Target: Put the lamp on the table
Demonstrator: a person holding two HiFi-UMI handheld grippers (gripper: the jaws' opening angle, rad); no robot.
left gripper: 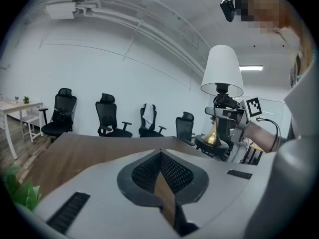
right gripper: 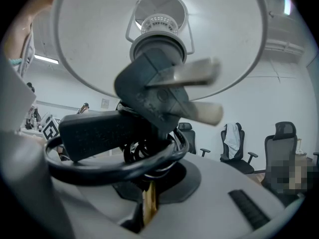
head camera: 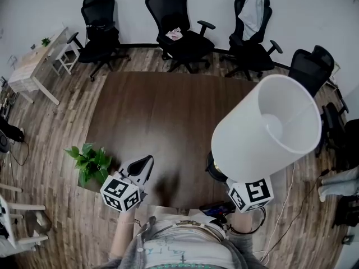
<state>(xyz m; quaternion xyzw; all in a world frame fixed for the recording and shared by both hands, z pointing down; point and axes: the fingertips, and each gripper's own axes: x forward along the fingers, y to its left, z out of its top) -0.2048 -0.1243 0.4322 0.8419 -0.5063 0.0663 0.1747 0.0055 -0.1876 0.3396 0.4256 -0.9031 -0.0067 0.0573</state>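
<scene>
The lamp has a white shade, a brass stem and a round black base. It hangs tilted over the near right corner of the dark wooden table. My right gripper is shut on the brass stem, mostly hidden under the shade in the head view. The lamp's black cord is coiled round the stem, and its plug sticks out below the shade. My left gripper is over the table's near edge, shut and empty.
A small green plant stands on the table's near left corner. Several black office chairs line the far side, one with a garment over its back. A light wooden desk stands at the far left.
</scene>
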